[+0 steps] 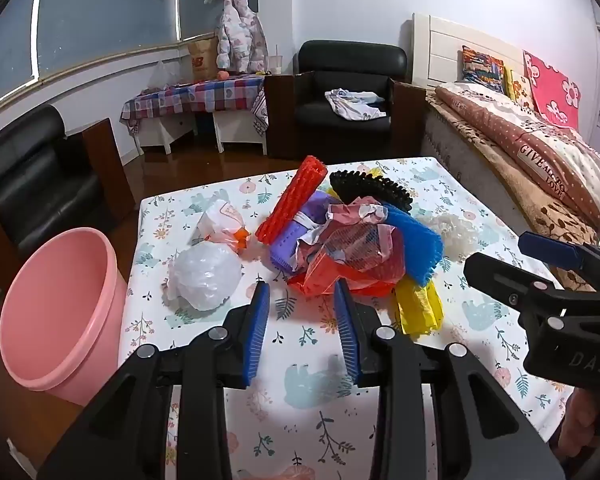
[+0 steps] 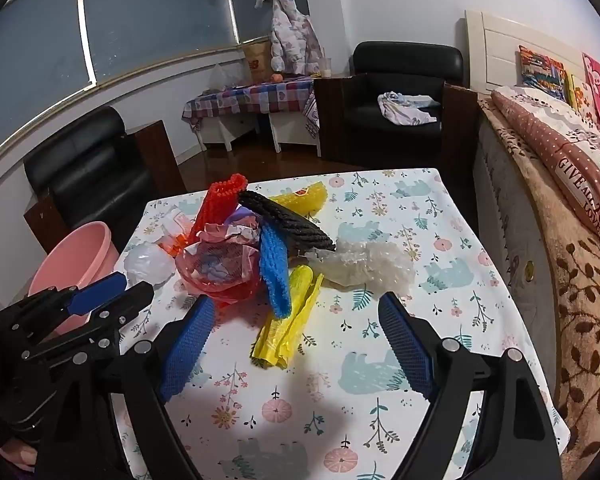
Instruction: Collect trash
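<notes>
Hovering over the table (image 2: 440, 208), you kept both grippers empty: left gripper (image 1: 302, 292) partly spread, right gripper (image 2: 296, 304) spread wide. The trash pile (image 1: 348, 232) lay just ahead, pink bin (image 1: 60, 312) beside the table's left edge.

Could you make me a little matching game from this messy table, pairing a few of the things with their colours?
Things:
1. foam net sleeve standing up at the far left of the pile
2. crumpled bag nearest the camera
3. bucket beside the table
4. ridged strip lying across the back of the pile

Colours:
A. pink
B. black
C. red
D. yellow

Pairs: 1-C, 2-D, 3-A, 4-B
</notes>
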Demonstrator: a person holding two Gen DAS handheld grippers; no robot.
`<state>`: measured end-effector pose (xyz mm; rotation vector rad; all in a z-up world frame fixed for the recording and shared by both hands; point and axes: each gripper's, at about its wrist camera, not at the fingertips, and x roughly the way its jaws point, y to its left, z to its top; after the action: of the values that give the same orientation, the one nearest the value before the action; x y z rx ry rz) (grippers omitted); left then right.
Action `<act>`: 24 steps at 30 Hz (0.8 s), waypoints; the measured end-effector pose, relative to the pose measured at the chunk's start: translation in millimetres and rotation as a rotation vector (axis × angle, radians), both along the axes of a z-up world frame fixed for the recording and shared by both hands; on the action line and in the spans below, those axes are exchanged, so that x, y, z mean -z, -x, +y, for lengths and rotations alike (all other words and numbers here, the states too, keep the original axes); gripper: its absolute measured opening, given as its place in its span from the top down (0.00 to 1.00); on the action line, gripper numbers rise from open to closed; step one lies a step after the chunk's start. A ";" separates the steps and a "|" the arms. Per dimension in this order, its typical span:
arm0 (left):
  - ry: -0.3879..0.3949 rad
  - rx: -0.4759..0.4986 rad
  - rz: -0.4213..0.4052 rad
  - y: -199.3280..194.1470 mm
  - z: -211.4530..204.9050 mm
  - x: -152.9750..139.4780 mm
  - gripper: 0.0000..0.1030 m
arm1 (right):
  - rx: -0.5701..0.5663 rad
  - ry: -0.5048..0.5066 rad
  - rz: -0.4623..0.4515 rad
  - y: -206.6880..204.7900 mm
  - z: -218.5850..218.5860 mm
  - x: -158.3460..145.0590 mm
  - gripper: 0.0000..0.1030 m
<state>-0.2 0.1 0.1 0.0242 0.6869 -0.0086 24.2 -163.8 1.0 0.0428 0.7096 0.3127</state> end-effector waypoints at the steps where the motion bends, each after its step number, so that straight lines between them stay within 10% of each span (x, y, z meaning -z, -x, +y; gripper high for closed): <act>1: 0.001 0.001 -0.001 0.1 0.2 0.0 0.67 | -0.001 0.001 0.000 -0.1 0.2 0.0 0.19; 24: 0.032 -0.015 0.037 -3.1 6.8 10.0 0.67 | 0.001 -0.002 -0.001 0.4 2.4 0.1 0.19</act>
<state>2.9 6.8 -9.9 -0.0116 0.7242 -0.0054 23.8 -161.4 1.0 0.0452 0.7086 0.3127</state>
